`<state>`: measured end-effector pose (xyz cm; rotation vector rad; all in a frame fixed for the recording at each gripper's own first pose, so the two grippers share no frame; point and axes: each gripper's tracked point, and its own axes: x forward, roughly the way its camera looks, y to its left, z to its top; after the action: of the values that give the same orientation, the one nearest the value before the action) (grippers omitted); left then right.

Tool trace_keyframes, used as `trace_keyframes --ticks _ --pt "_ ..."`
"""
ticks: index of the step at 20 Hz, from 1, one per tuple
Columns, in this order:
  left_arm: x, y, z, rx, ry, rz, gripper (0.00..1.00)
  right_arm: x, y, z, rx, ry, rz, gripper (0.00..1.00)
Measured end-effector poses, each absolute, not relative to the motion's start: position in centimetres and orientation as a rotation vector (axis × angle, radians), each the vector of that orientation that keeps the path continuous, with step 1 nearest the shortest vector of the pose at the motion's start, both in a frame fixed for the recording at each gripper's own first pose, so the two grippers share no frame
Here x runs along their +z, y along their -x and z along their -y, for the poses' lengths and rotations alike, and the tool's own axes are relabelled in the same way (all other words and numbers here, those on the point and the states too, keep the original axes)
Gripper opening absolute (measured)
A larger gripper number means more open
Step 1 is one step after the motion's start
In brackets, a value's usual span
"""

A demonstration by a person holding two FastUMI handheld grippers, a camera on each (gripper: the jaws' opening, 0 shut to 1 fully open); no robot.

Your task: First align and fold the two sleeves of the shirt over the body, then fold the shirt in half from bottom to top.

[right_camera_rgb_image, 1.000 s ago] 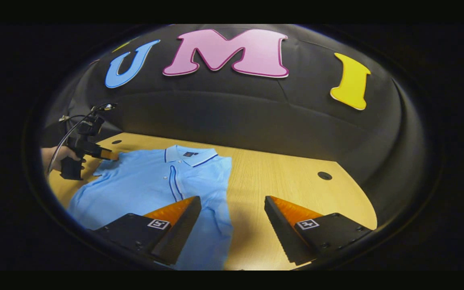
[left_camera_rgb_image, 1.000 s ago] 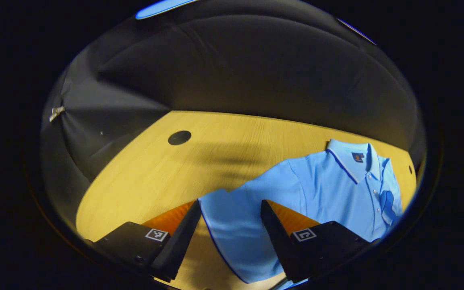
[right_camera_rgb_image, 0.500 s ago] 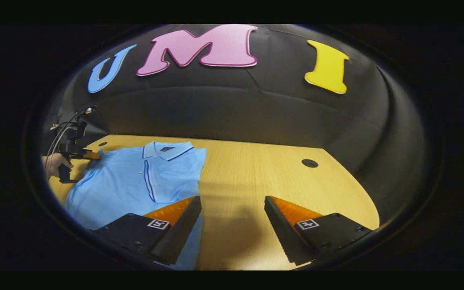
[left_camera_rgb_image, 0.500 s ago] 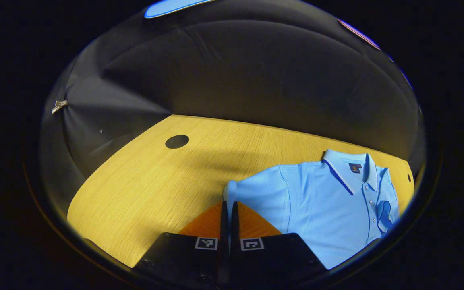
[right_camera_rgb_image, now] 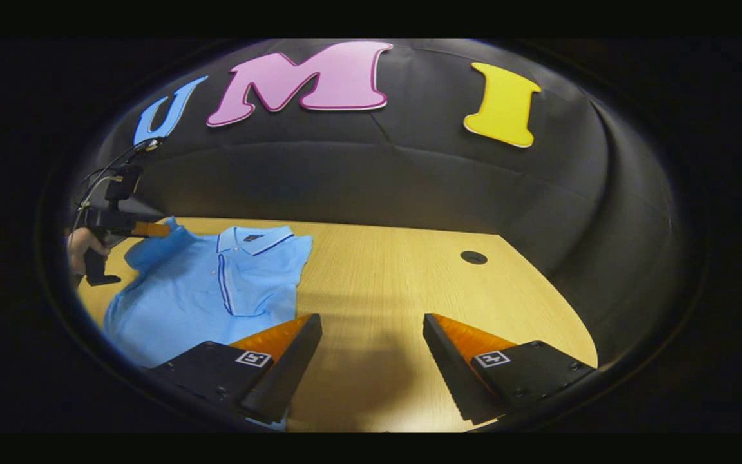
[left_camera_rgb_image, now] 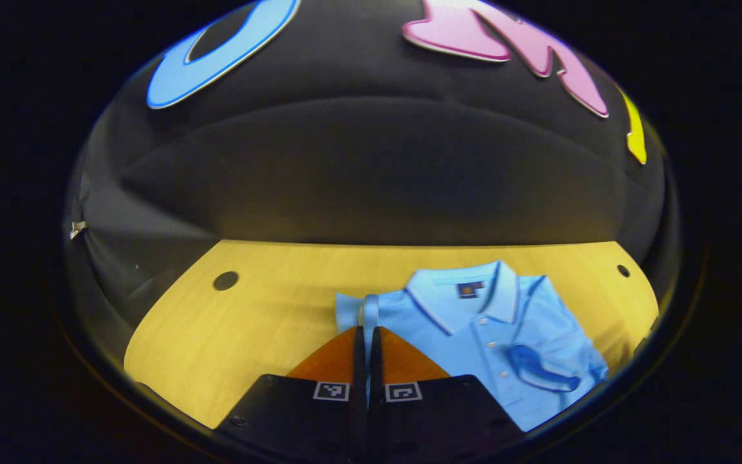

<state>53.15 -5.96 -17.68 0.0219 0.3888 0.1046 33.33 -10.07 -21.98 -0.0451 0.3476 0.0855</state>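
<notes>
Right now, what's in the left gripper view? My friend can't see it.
The left claw is shut on a bunched sleeve of a light blue polo shirt. The shirt lies collar-up on a yellow wooden table, in front of the booth's black cloth wall.

Left gripper view: low over the table [left_camera_rgb_image: 268, 303], close to the shirt [left_camera_rgb_image: 474, 335], facing the booth's far wall. Right gripper view: farther back on the right, facing the same wall. Shared: shirt [right_camera_rgb_image: 203, 283], table [right_camera_rgb_image: 397, 270], wall; right view also takes in the left gripper [right_camera_rgb_image: 152, 229].
</notes>
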Motion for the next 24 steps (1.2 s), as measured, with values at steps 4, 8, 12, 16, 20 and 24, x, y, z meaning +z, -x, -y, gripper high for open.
trace_keyframes --ticks 4,8,12,16,20,24 --pt "-18.1 -52.2 11.6 0.001 0.021 -0.413 0.17 -21.1 -30.7 10.0 0.084 0.042 -0.339 0.98" --pt "-13.6 -45.8 10.6 0.002 0.003 -0.320 0.94 -19.6 -26.0 9.6 0.097 0.092 -0.331 0.98" --pt "-9.0 -34.0 6.8 0.019 -0.027 -0.237 0.96 -17.9 -18.3 8.5 0.128 0.083 -0.375 0.98" --pt "-9.2 -20.9 2.9 0.035 -0.009 -0.249 0.96 -16.6 -11.0 8.5 0.096 0.062 -0.423 0.98" --pt "-14.9 -13.8 1.0 0.045 0.008 -0.337 0.96 -17.4 -7.5 7.5 0.081 -0.002 -0.463 0.98" --pt "-22.1 -10.7 0.5 0.048 0.033 -0.452 0.96 -20.8 -6.1 6.5 0.074 0.001 -0.520 0.98"
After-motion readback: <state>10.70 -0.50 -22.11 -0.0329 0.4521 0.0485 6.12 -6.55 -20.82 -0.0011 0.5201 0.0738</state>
